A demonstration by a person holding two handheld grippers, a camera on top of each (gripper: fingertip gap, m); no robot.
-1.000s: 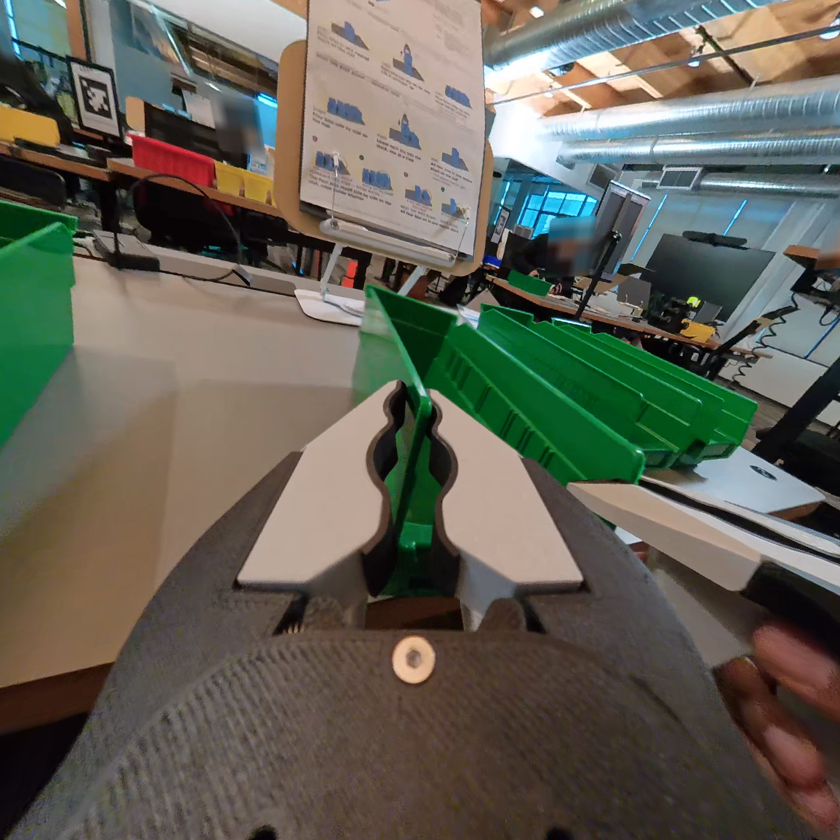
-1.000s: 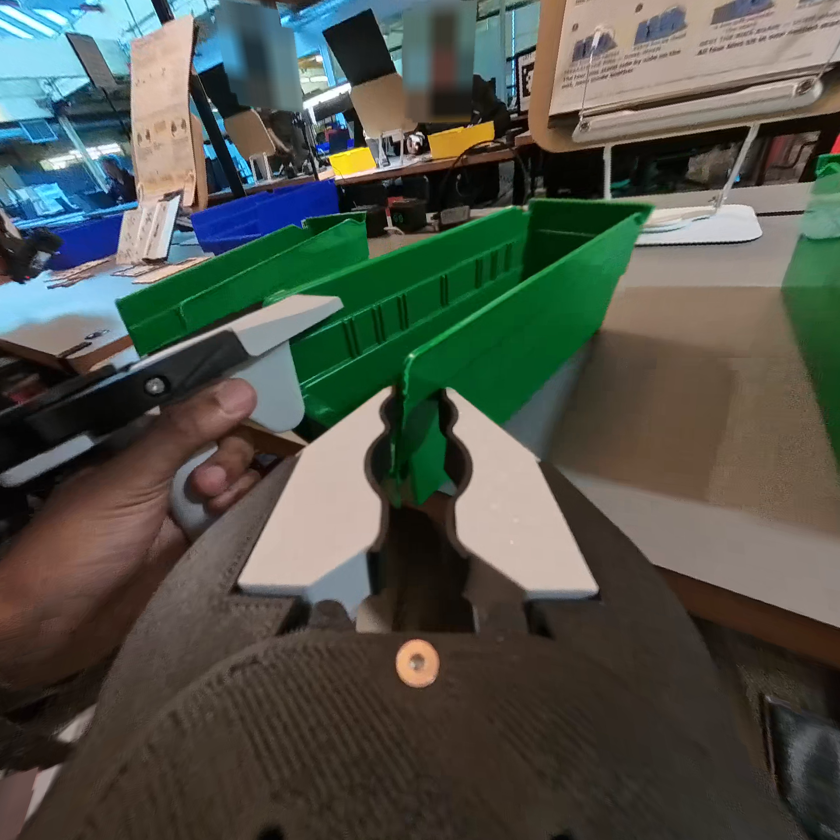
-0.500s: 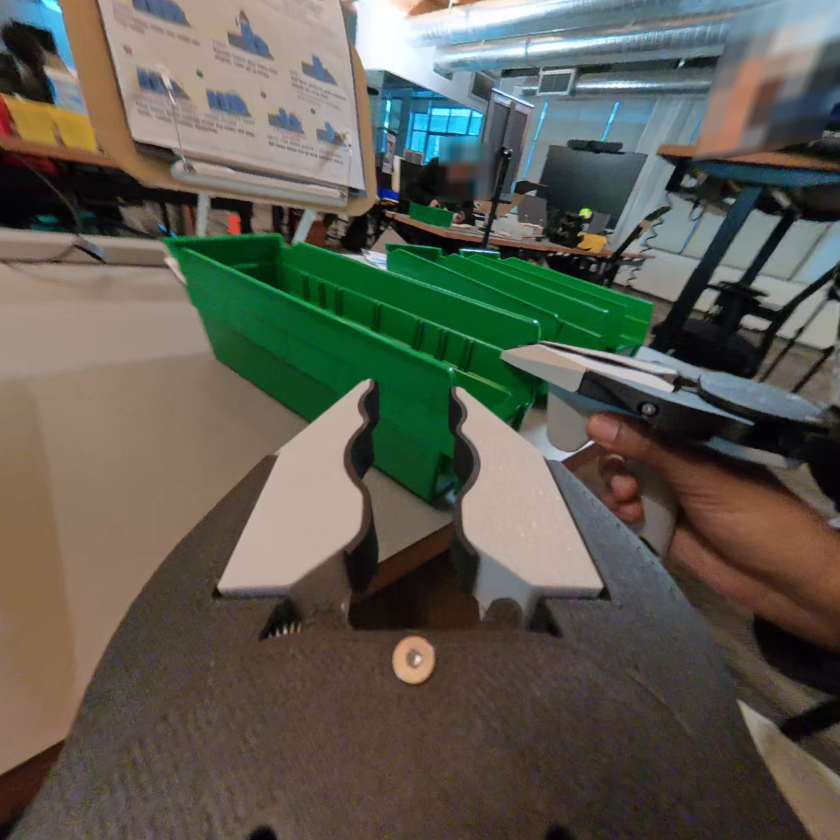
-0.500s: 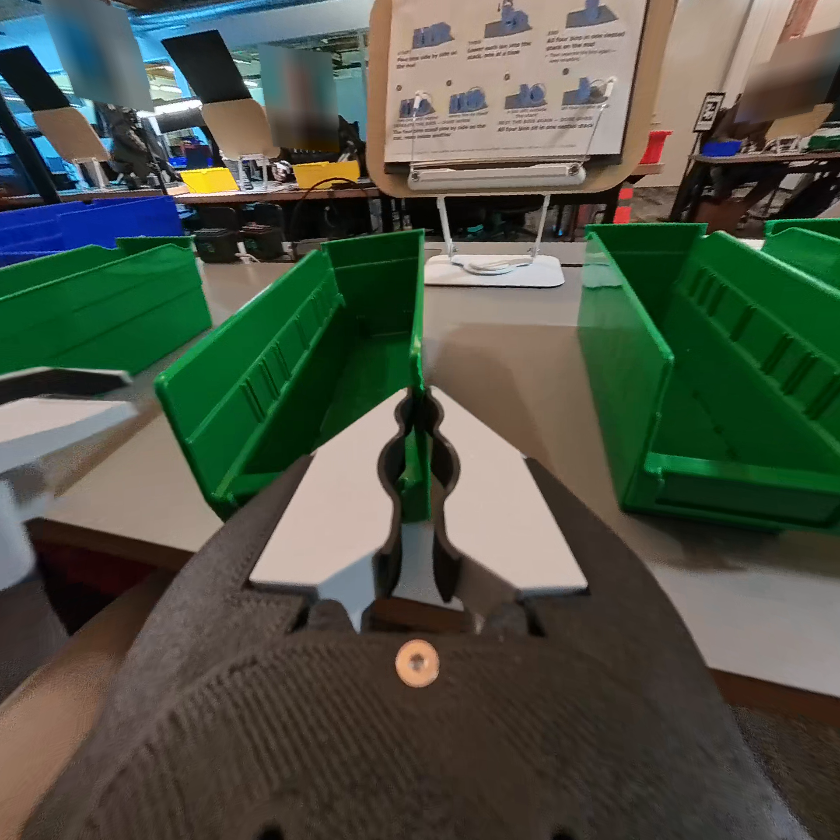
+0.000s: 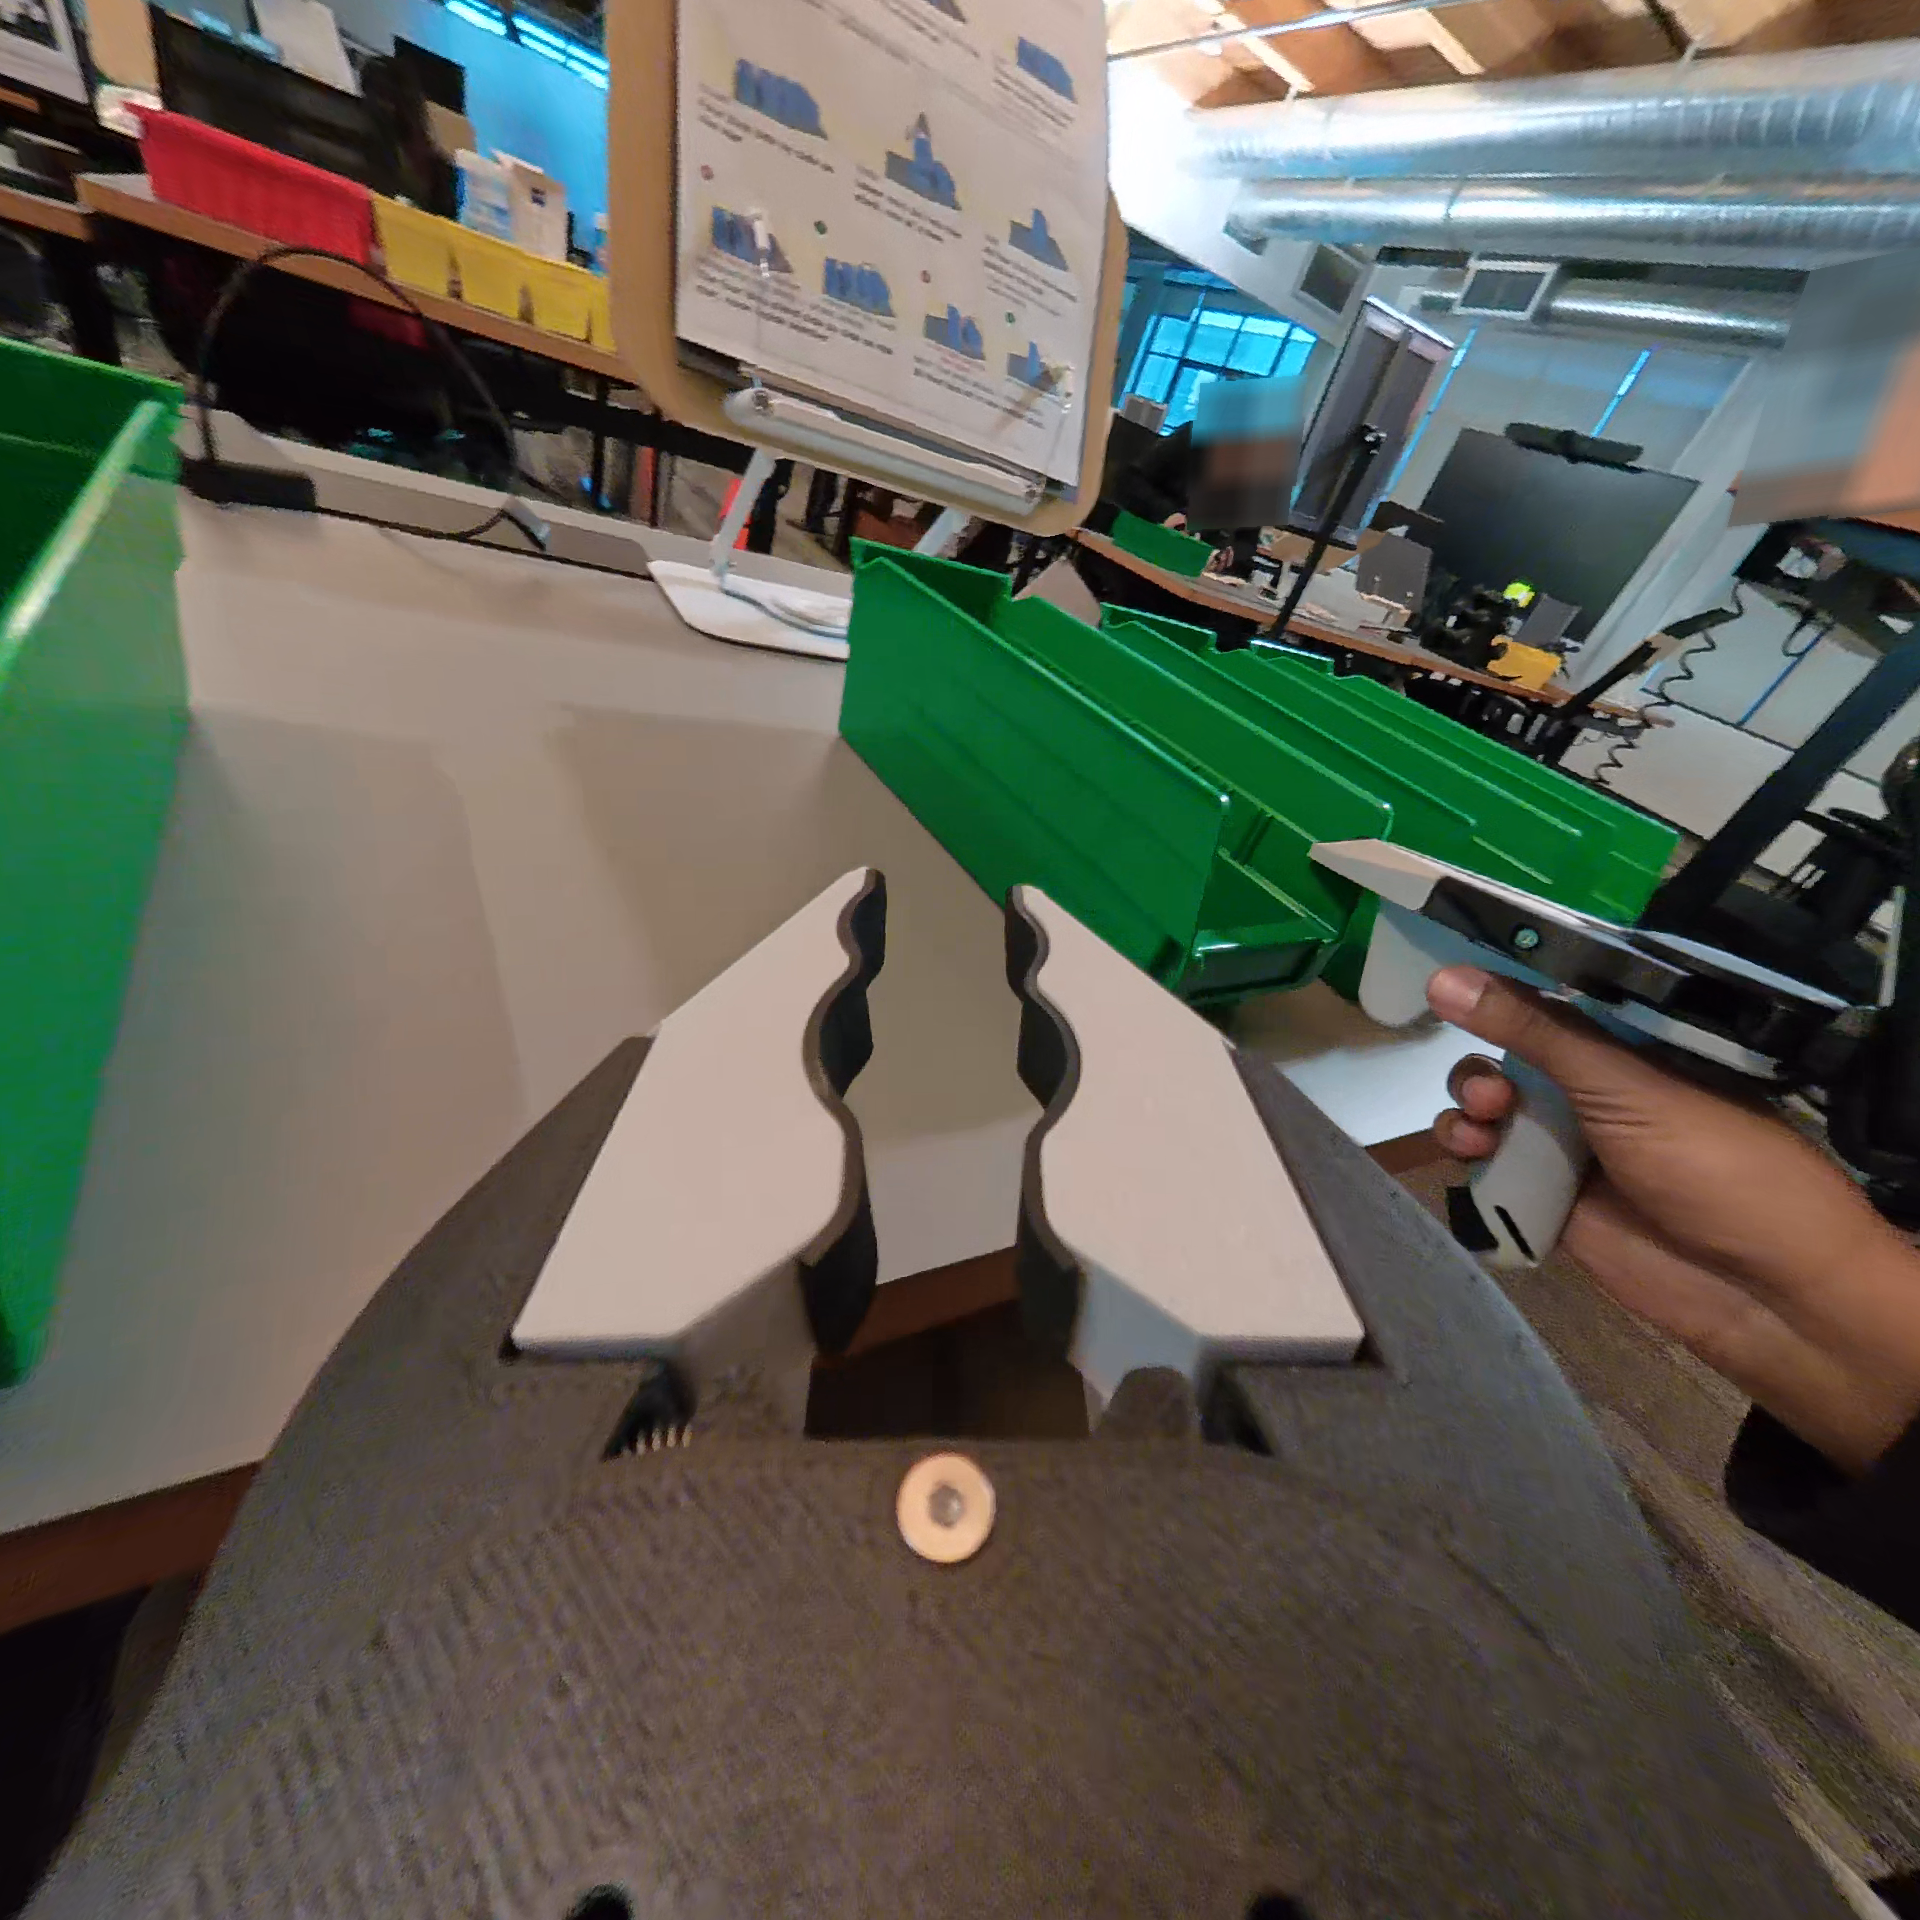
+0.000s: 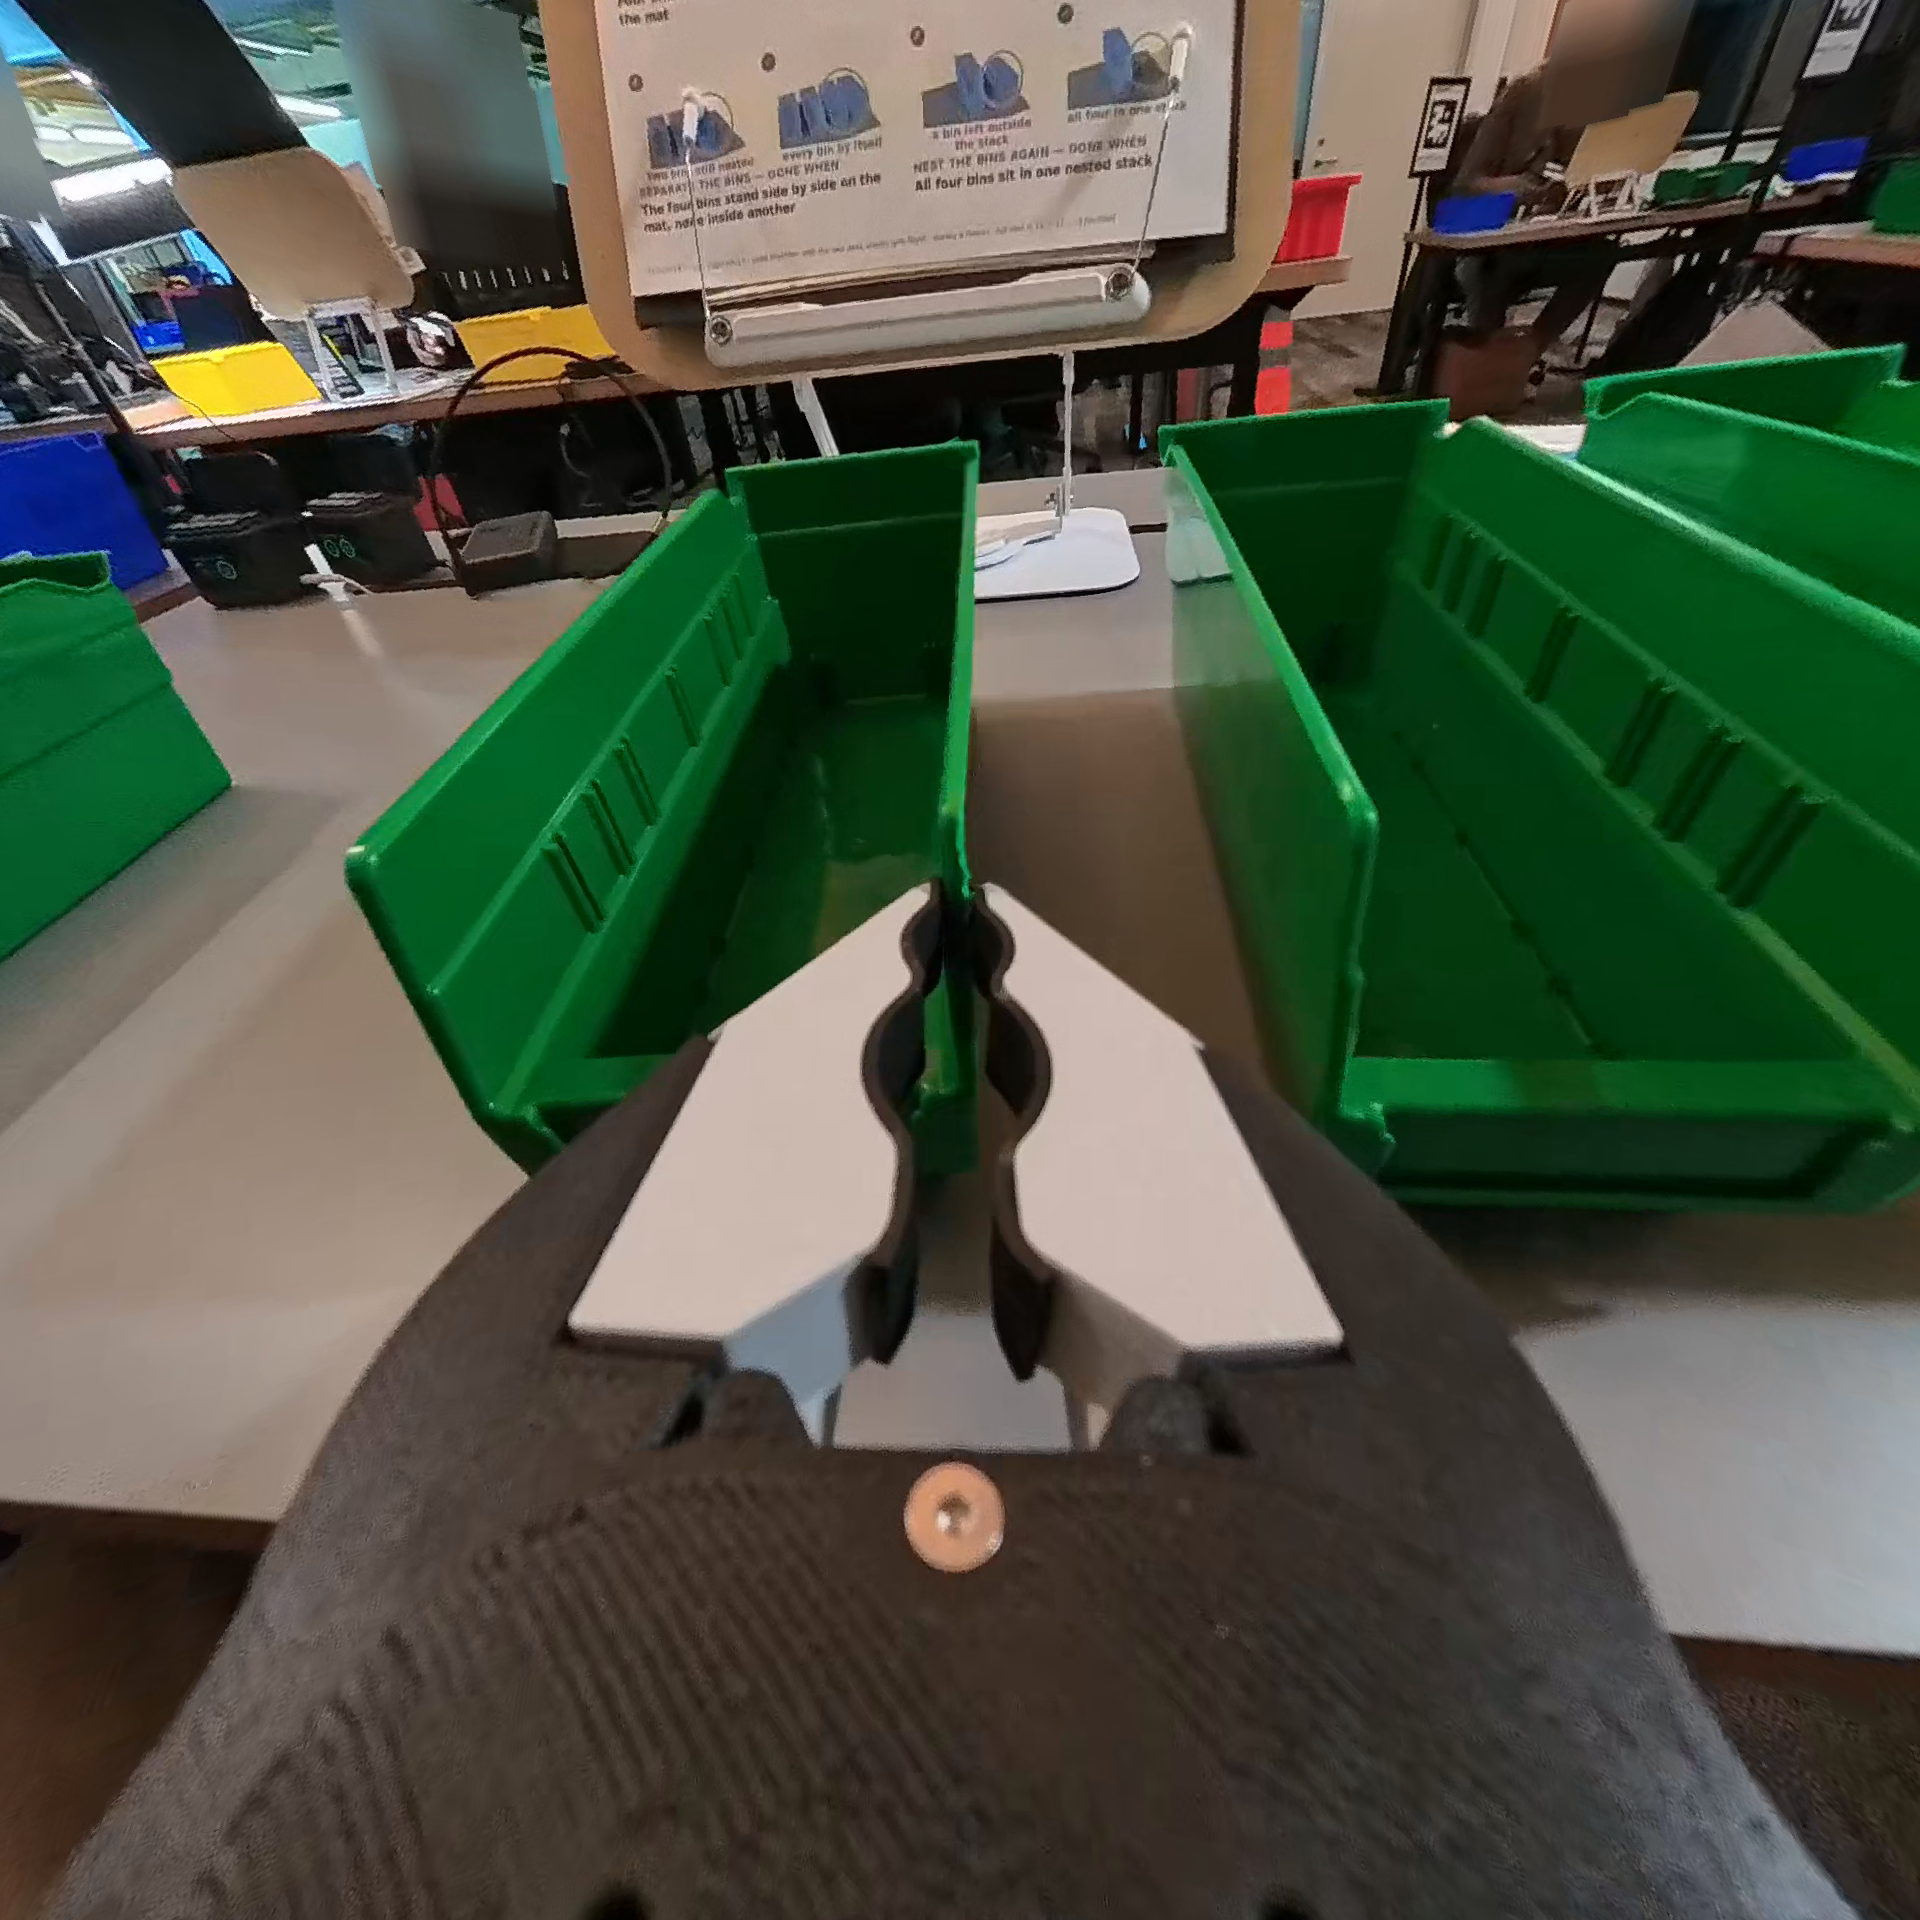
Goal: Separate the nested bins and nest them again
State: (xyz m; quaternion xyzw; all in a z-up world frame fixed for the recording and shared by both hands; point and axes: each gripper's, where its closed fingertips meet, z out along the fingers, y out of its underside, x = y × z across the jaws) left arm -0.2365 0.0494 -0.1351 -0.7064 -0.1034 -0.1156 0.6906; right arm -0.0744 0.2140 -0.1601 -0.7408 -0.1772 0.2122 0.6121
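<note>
Grey table (image 6: 312, 1039): carries all the green bins, standing apart on its surface, none nested.

Middle green bin (image 6: 582, 831): long, narrow, upright, open end toward the camera. In the left wrist view the same bin (image 5: 1039, 769) is seen from outside, its long wall ridged.

Right-hand green bin (image 6: 1558, 831): parallel to the middle bin, a strip of bare table between them. A further bin (image 6: 1766, 468) lies beyond it on the right, and another (image 6: 83, 748) at the left edge. The left wrist view alone shows this leftmost bin (image 5: 73, 831) close up, filling its left margin.

Instruction board (image 6: 914, 156): on a white stand behind the bins, illustrated sheet clipped to it; the sheet bears printed text and blue bin pictures. A black-and-white marker tag (image 6: 1446, 125) hangs in the background.

Right gripper (image 6: 958, 904): fingers closed onto the right wall of the middle bin near its front corner, the thin wall pinched between the pads. Only the left wrist view shows the person's hand (image 5: 1621, 1122) on its handle.

Left gripper (image 5: 945, 894): fingers parted with a clear gap, nothing between them, held over bare table near the front edge, apart from every bin.
</note>
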